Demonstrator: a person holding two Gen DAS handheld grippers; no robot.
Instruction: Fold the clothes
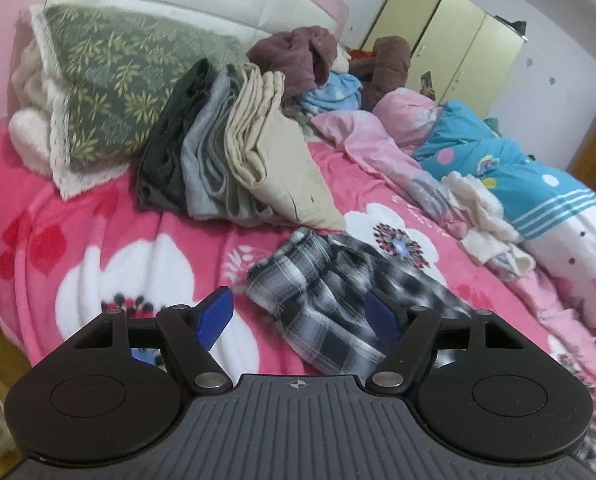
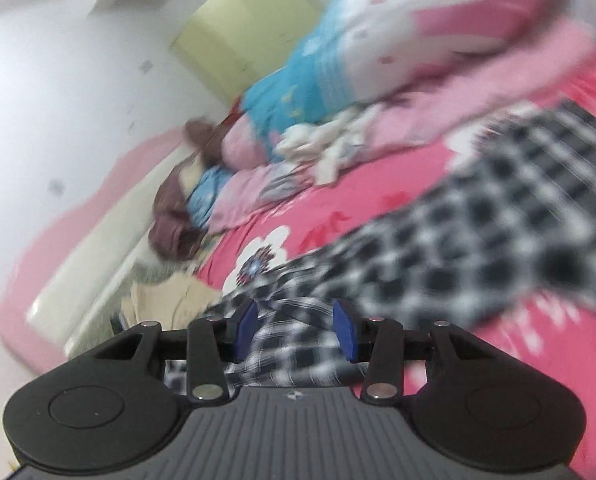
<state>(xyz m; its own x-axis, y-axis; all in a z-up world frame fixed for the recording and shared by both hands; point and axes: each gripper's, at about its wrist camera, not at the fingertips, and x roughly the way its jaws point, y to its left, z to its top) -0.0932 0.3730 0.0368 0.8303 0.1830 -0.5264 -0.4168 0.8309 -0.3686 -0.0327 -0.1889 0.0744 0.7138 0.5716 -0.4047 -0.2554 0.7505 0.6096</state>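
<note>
Left claw (image 1: 300, 318) spread wide over checked shirt (image 1: 338, 300), rumpled on pink bed (image 1: 78, 240). Right claw (image 2: 296, 330) spread too, shirt between fingers. Picture blurry; fast grab could miss cloth, bunch it.

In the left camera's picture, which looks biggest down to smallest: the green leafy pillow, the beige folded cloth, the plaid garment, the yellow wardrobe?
1. Green leafy pillow
2. Plaid garment, though it lies nearest the camera, which flatters it
3. Beige folded cloth
4. Yellow wardrobe, far off, so surely bigger in reality

The pillow and the garment look close.
</note>
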